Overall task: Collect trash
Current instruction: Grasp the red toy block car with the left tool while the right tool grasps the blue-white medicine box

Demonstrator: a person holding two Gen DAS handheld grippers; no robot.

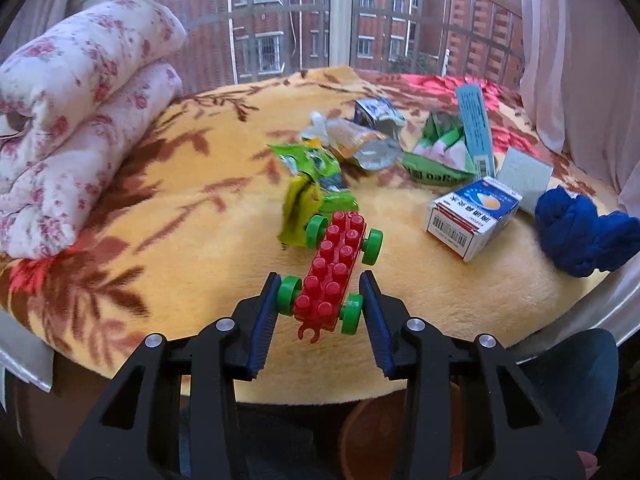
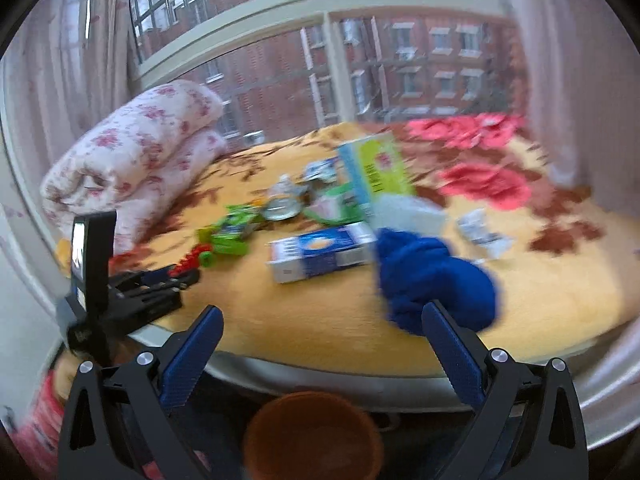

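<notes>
The bed (image 1: 192, 216), under its yellow flowered blanket, carries everything, and its near edge runs just behind the fingers of both grippers, so anything nudged back toward them could slide off the rim. A brown round bin (image 2: 312, 436) sits below that edge, between and beneath the right fingers; it looks like the likely place for the trash, though its depth cannot be told.

A folded floral quilt (image 1: 80, 112) fills the far left beyond the left fingers, walling off that side. Open blanket lies ahead-left of the left fingers and ahead of the right ones, giving the freest room to move.

The trash is heaped well ahead of the left fingers: a white-and-blue carton (image 1: 474, 218) ahead-right, a green wrapper (image 1: 312, 188) straight ahead, a crumpled foil pouch (image 1: 360, 142) beyond it, more boxes behind. A blue cloth (image 2: 432, 276) bunches just ahead of the right fingers, touching the right-hand one in view.

The left gripper (image 1: 320, 300) stands narrowly parted around a red toy car (image 1: 336, 272), the pads just beside its green wheels, not clearly clamped. The main risk I see: closing here collects a toy, not trash. The wrapper touches the car's far end and could drag along.

The right gripper (image 2: 320, 324) is spread wide and holds nothing; its blurred view suggests motion, and it could snag the cloth.
</notes>
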